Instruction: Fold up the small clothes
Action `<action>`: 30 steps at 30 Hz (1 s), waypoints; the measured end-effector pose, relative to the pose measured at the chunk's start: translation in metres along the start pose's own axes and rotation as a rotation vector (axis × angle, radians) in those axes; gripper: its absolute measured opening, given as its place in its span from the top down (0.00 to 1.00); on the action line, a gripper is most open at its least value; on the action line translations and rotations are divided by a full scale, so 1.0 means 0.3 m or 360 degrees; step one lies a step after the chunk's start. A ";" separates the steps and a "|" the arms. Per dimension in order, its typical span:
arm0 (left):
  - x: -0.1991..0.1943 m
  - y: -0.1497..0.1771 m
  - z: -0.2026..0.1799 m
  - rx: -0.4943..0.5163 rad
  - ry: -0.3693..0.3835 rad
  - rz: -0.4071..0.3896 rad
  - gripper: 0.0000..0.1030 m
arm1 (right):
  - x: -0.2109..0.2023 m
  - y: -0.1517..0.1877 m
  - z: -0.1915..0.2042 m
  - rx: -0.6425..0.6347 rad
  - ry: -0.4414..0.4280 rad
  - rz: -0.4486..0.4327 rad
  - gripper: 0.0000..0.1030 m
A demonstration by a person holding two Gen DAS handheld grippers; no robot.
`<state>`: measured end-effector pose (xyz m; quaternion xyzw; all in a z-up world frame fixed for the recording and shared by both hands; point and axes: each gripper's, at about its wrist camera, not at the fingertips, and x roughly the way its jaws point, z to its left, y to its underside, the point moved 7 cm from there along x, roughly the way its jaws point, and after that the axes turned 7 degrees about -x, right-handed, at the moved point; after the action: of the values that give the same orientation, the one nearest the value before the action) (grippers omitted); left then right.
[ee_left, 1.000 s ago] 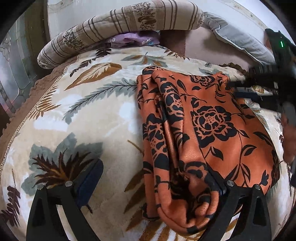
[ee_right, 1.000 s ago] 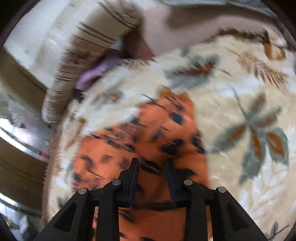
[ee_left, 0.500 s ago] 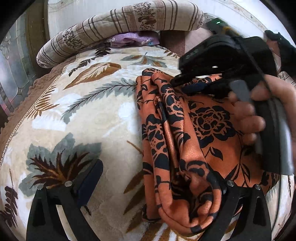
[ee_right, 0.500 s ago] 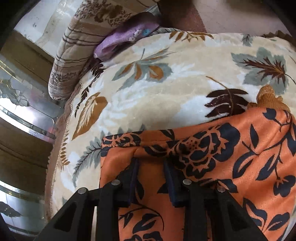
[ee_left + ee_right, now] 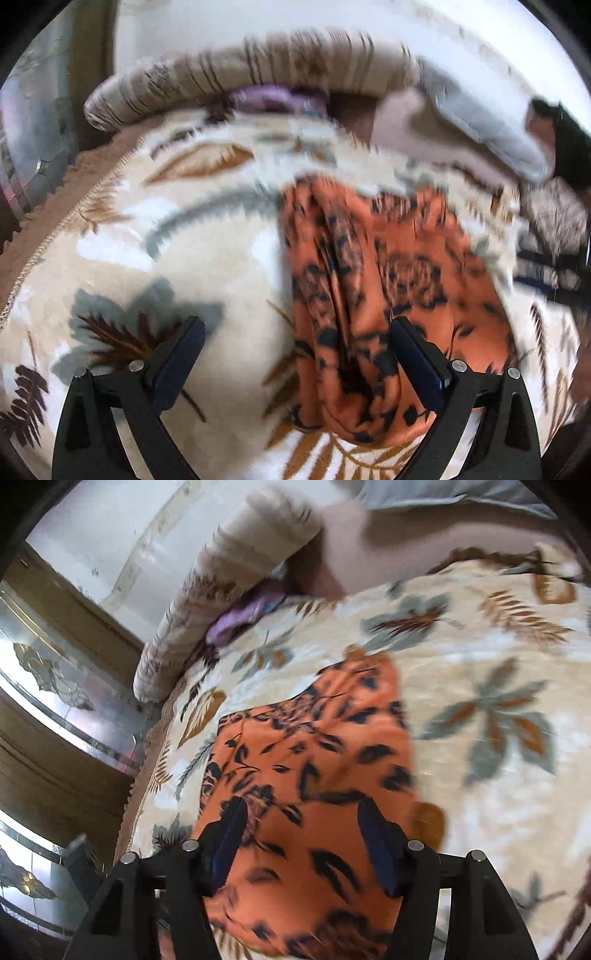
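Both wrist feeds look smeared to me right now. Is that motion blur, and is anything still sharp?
Left wrist view: motion blur smears the orange floral garment and the striped bolster; only the left gripper, jaws open, is crisp. Right wrist view: milder blur across the leaf-print blanket; the right gripper is sharp, jaws open over the garment. Fisheye bends both edges.

No text, label, brand, number or sign can be read in either view. Both pics are blurred, and the surfaces in view carry only patterns, no letters.
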<state>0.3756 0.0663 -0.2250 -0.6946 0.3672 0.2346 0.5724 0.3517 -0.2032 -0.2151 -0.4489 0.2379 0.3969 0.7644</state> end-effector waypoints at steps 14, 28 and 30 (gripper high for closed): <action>0.145 0.024 0.023 -0.0450 0.0388 0.0385 0.03 | 0.160 0.063 -0.231 0.0490 -0.0379 0.0081 0.32; 0.274 0.015 -0.100 -0.0425 0.0547 0.0471 0.49 | 0.325 0.014 -0.126 0.0221 -0.0450 0.0126 0.46; 0.269 0.013 -0.101 -0.0401 0.0544 0.0441 0.57 | 0.314 0.020 -0.126 0.0184 -0.0427 0.0095 0.55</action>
<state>0.4197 0.0172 -0.2805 -0.7331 0.5182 0.2340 0.3733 0.4004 -0.1974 -0.3041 -0.3399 0.1694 0.4616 0.8017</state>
